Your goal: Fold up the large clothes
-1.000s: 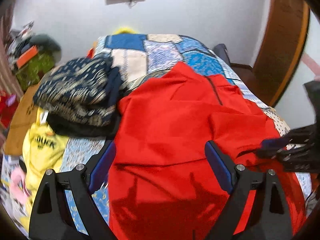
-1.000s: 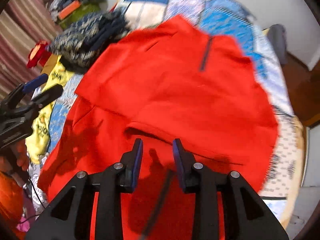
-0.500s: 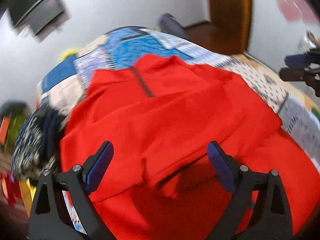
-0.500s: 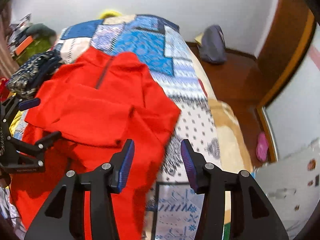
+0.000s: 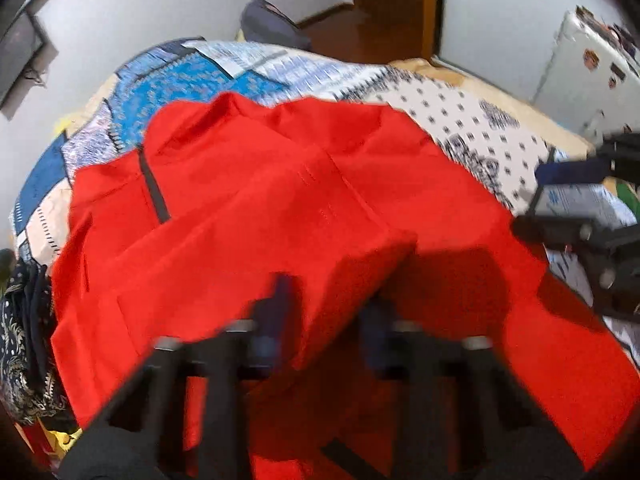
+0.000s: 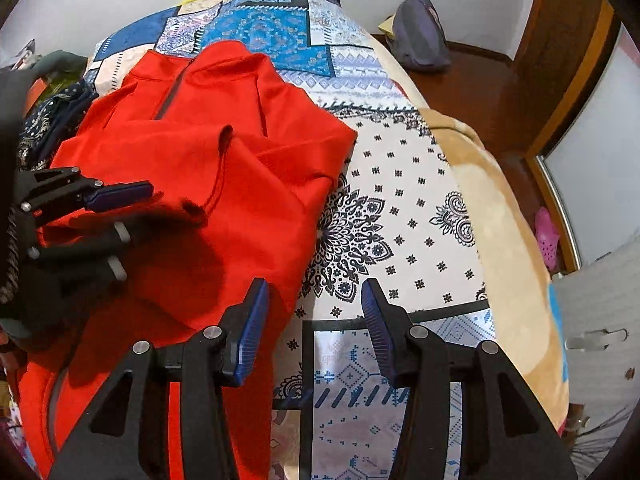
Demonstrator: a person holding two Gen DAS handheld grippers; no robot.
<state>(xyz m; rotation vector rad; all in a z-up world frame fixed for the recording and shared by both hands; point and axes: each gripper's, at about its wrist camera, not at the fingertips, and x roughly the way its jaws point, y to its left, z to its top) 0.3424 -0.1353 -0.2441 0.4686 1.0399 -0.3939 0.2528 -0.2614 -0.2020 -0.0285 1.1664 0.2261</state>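
Each gripper is a black moulded frame with two arms carrying triangular cut-outs. Round silver screw heads mark the pivots. On the right gripper point(image 6: 312, 320), the fingers point(image 6: 252, 332) bear dark blue ribbed pads. The left gripper point(image 5: 324, 320) has the same black frame, blue pads and silver screws, shown blurred.

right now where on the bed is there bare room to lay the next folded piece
Bare bedspread lies right of the red garment, out to the tan blanket edge, and beyond the collar toward the wall. The left side is crowded: dark patterned clothes pile against the garment there.
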